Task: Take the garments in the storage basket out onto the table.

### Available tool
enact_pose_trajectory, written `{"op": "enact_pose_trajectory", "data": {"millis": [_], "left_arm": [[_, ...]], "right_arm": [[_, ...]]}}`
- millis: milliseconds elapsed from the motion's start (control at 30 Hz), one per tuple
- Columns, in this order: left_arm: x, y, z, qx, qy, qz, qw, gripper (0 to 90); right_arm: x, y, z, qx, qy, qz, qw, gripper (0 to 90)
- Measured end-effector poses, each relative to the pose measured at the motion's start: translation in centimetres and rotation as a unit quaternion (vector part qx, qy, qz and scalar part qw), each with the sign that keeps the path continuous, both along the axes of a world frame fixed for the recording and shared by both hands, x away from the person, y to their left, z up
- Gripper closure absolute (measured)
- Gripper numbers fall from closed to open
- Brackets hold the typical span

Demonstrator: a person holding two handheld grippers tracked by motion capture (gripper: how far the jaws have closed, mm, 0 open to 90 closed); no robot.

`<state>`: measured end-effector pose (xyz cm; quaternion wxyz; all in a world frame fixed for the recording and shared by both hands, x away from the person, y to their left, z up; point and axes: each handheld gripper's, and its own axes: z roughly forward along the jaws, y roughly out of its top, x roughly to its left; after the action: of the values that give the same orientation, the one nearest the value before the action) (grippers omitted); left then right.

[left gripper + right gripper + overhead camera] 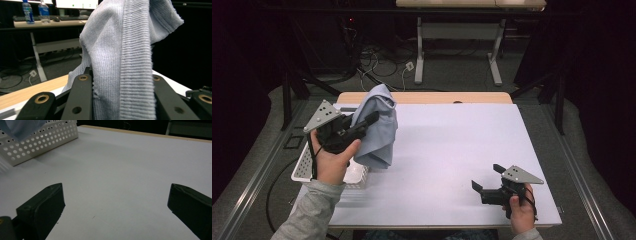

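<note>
Above the white perforated basket (304,167) at the counter's (452,150) left edge, the left gripper (371,119) pinches a pale-blue knit garment (379,125) hanging lengthwise downward; the right gripper (487,179), fingers spread, idles well apart.

One knit cloth (379,125), one white basket (304,167), two water bottles (27,11), two grippers (362,125).

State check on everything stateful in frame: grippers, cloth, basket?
Left gripper: shut on light blue knitted cloth.
Right gripper: open, holding nothing, low over the white table.
Light blue knitted cloth: lifted, hanging crumpled.
White perforated plastic basket: upright, at table's left edge.
</note>
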<state>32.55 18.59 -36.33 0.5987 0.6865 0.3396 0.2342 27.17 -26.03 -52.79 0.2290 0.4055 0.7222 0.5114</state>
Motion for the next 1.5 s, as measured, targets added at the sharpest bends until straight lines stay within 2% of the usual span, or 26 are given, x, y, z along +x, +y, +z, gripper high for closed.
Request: {"op": "enact_pose_trajectory", "data": {"millis": [533, 800, 1233, 1300, 1500], "left_arm": [[1.1, -3.0, -3.3, 0.005, 0.033, -0.024, 0.9992, 70.9], [1.3, -4.5, -4.4, 0.001, 0.041, -0.036, 0.9985, 70.8], [2.5, -6.3, -7.7, -0.001, 0.083, -0.048, 0.9954, 70.1], [2.5, -6.5, -8.1, -0.008, 0.087, -0.051, 0.9949, 69.7], [2.4, -6.7, -8.4, -0.005, 0.084, -0.052, 0.9951, 69.6]], "right_arm": [[0.0, 0.0, 0.0, -0.001, -0.001, 0.001, 1.0, 0.8], [0.0, 0.0, 0.0, -0.001, -0.001, 0.0, 1.0, 0.9], [0.0, -0.1, 0.0, 0.0, -0.002, 0.002, 1.0, 0.9], [0.0, -0.1, 0.0, -0.001, -0.002, 0.002, 1.0, 1.0], [0.1, 0.0, 0.0, -0.001, -0.001, 0.004, 1.0, 1.0]]}}
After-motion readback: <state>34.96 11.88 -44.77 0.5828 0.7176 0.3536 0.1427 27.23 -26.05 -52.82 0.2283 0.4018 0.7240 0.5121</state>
